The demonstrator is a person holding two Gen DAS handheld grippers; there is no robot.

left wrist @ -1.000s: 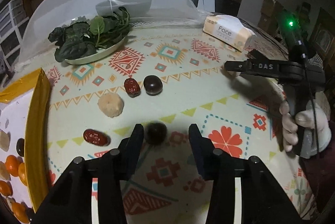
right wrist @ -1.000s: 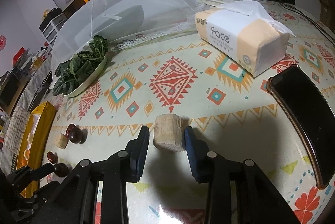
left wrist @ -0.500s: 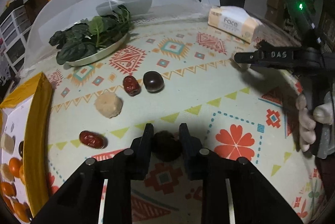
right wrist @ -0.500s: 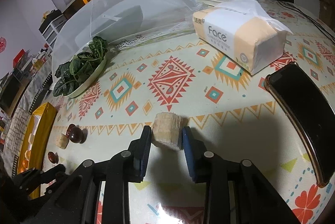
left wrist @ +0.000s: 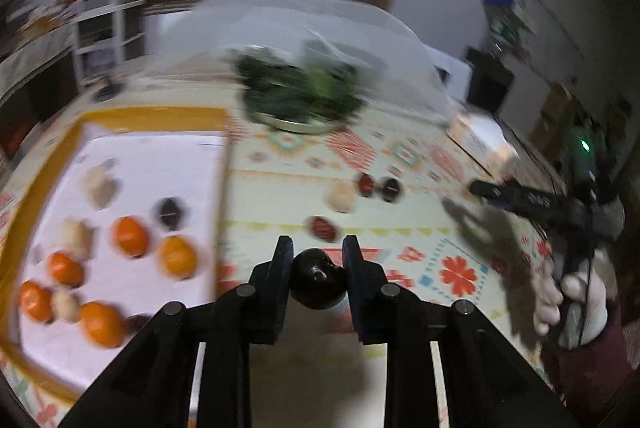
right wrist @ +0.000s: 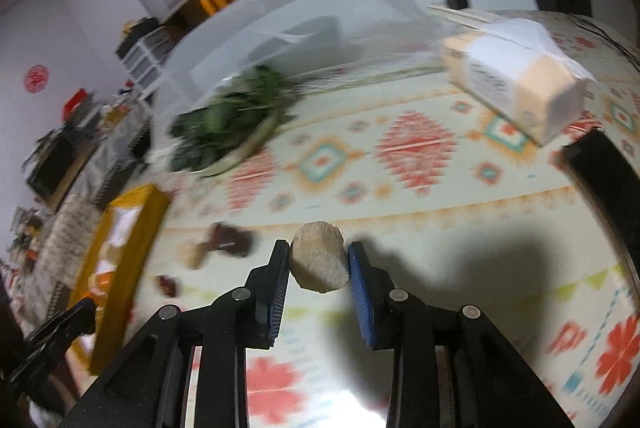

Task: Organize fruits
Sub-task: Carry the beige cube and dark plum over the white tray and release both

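The yellow tray (left wrist: 120, 115) now fills the left of the left view; the left gripper (left wrist: 317, 252), clamped on the dark fruit (left wrist: 317, 284), has lifted toward it, while the right gripper (right wrist: 319, 256) carries the pale fruit chunk (right wrist: 319, 262) off the surface (right wrist: 440, 195), both likely tray-bound

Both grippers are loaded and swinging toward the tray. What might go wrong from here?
1. The left gripper pinches a round, glossy dark fruit only at its sides; a fast swing may let it roll out.
2. The yellow tray has a raised rim, and a low approach might clip it.
3. The tray already holds oranges close together; dropping the pale chunk from the right gripper could knock them.
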